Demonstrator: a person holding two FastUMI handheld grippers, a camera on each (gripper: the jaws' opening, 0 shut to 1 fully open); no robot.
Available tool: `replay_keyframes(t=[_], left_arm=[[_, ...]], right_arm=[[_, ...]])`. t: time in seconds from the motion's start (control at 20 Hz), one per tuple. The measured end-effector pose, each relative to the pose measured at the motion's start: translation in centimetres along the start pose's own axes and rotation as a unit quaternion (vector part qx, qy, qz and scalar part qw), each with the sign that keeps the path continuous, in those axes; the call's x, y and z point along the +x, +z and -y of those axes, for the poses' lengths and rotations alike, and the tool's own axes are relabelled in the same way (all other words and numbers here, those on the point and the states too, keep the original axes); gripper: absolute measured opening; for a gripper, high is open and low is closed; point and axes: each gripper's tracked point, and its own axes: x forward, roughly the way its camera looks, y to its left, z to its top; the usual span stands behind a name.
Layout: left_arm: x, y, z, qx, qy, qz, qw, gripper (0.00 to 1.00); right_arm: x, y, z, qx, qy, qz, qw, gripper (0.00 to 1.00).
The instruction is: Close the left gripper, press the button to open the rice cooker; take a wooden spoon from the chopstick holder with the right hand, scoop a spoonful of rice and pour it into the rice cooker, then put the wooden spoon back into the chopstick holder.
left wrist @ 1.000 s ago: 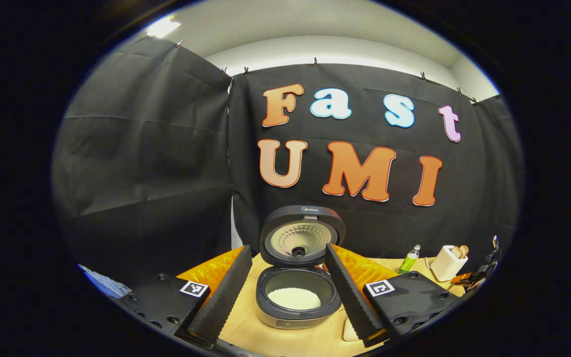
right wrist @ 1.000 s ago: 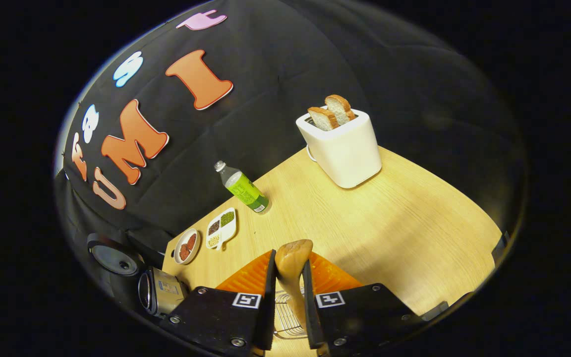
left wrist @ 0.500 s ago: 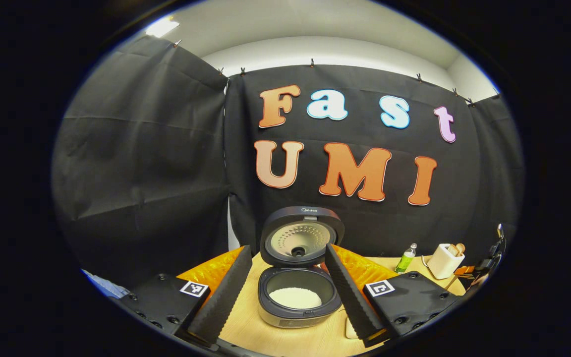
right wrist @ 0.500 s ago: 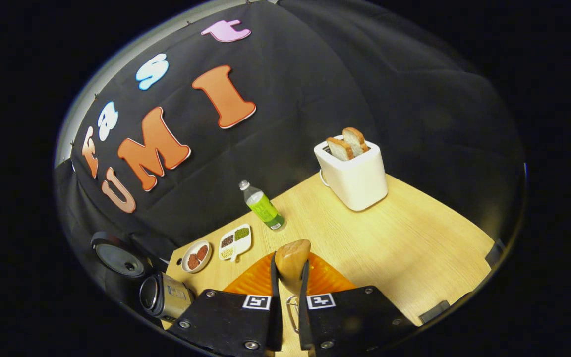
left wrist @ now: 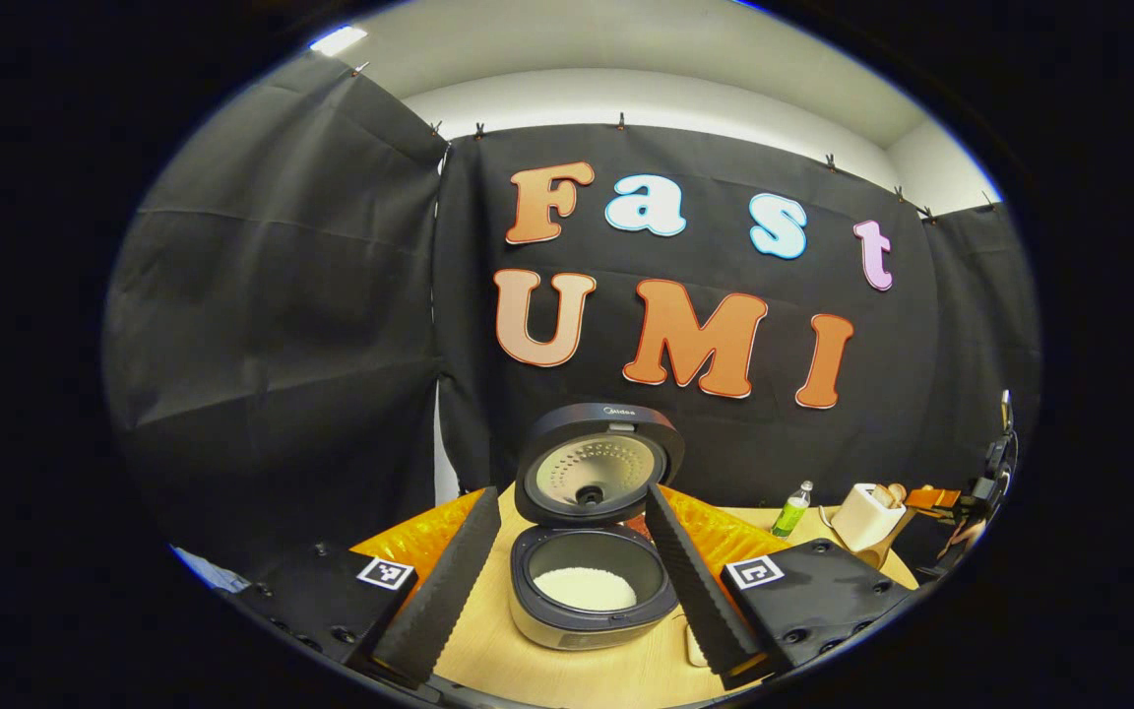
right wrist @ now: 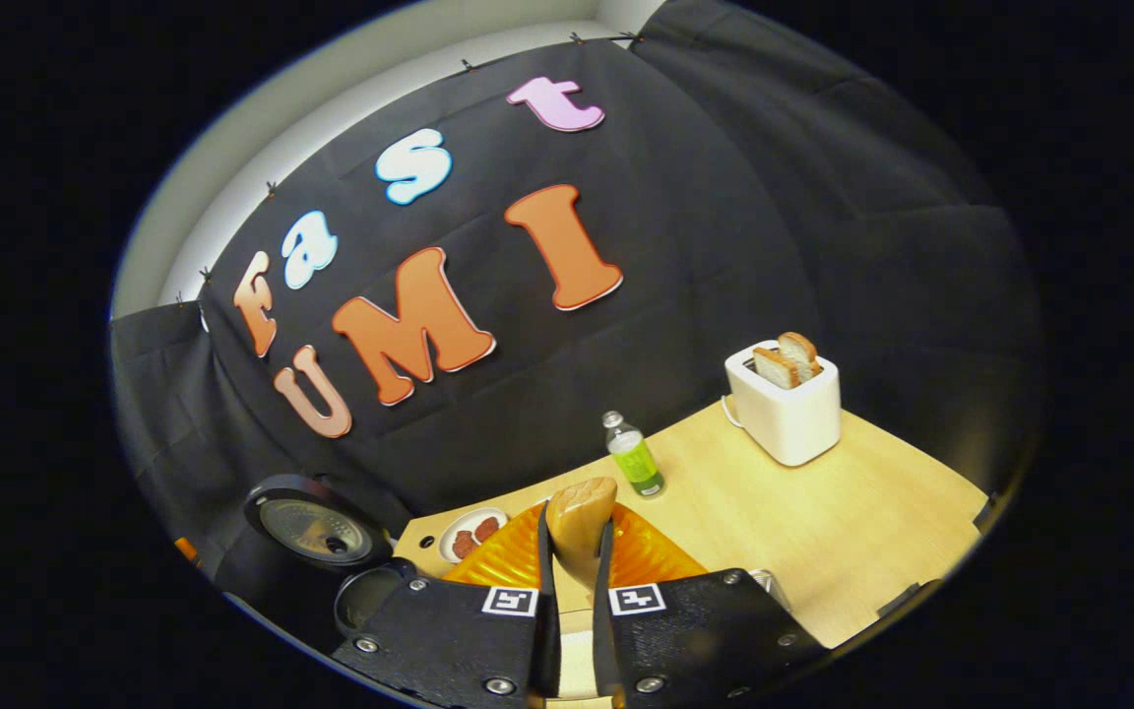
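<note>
The wooden spoon (right wrist: 579,527) is clamped between the two fingers of the right gripper (right wrist: 572,630); its rounded end stands up above the fingertips, and the rest of it is hidden behind the fingers. In the left gripper view the spoon (left wrist: 882,553) hangs slanted in front of the toaster, with the right gripper (left wrist: 961,502) at the far right edge.

The rice cooker (left wrist: 592,581) stands on the wooden table (left wrist: 567,670), directly ahead of the left gripper (left wrist: 577,581). Its lid (left wrist: 598,476) is raised upright behind the pot, and white rice (left wrist: 585,588) covers the pot bottom. The left gripper's fingers are spread wide, one on either side of the cooker, touching nothing.

In the right gripper view the cooker lid (right wrist: 316,532) appears at the lower left, with a small dish (right wrist: 469,537) of reddish pieces just beside it. A green-labelled bottle (right wrist: 634,456) stands upright near the booth wall. Farther right, well apart from the bottle, a white toaster (right wrist: 788,409) holds two slices of bread (right wrist: 788,359) in its slots.
</note>
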Motion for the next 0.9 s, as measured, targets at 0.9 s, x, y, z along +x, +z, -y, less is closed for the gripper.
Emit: replay_keyframes(t=[0.9], left_arm=[[2.3, -2.3, -5.5, 0.013, -0.026, -0.034, 0.999, 0.97]], right_arm=[[5.0, -16.2, -2.4, -0.207, -0.036, -0.03, 0.977, 0.12]])
